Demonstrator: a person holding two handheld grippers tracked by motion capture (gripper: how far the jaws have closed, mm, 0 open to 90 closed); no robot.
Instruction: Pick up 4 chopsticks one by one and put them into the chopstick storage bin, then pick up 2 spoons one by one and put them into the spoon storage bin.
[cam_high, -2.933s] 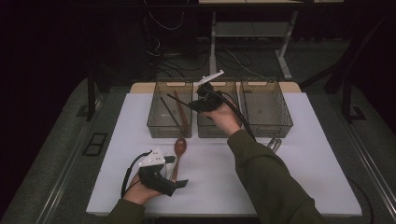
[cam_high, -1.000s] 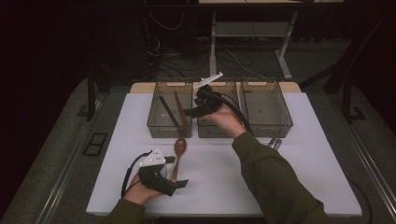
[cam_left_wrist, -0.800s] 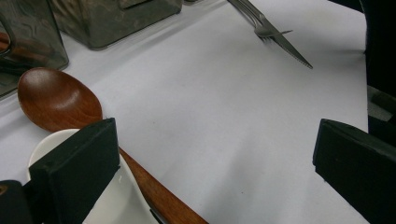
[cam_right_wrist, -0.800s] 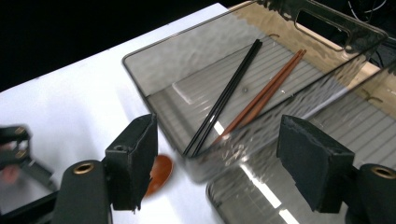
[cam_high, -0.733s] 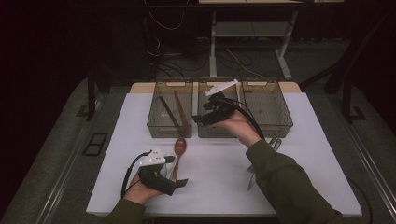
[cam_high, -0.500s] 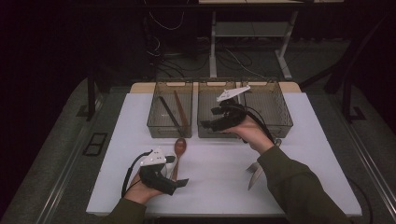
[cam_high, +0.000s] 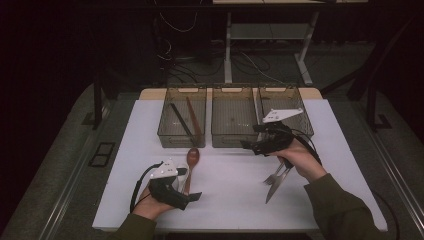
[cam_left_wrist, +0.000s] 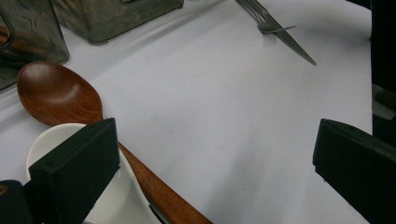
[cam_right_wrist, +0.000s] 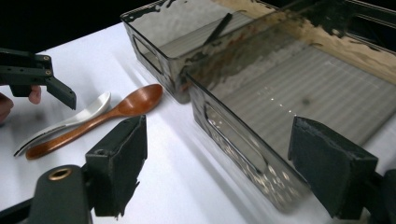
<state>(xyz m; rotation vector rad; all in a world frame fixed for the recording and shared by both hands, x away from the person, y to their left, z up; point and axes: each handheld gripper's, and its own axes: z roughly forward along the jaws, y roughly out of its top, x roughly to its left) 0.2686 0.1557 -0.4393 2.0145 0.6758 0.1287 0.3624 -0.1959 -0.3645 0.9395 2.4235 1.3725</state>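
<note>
Three smoky clear bins stand in a row at the back. The left bin holds a black stick and a wooden utensil. The middle bin looks bare. My right gripper hovers at the front of the middle and right bins; its jaws have just been opening and stand open with nothing between them. My left gripper rests open on the table beside a wooden spoon and a white spoon.
A fork and a serrated knife lie together on the white table, under my right wrist. The right bin stands behind that hand. Dark floor and cables lie beyond the table's far edge.
My right hand has swung right and nearer to me, from over the gap between the left and middle bins to the middle bin's front right corner. The left hand has stayed still.
</note>
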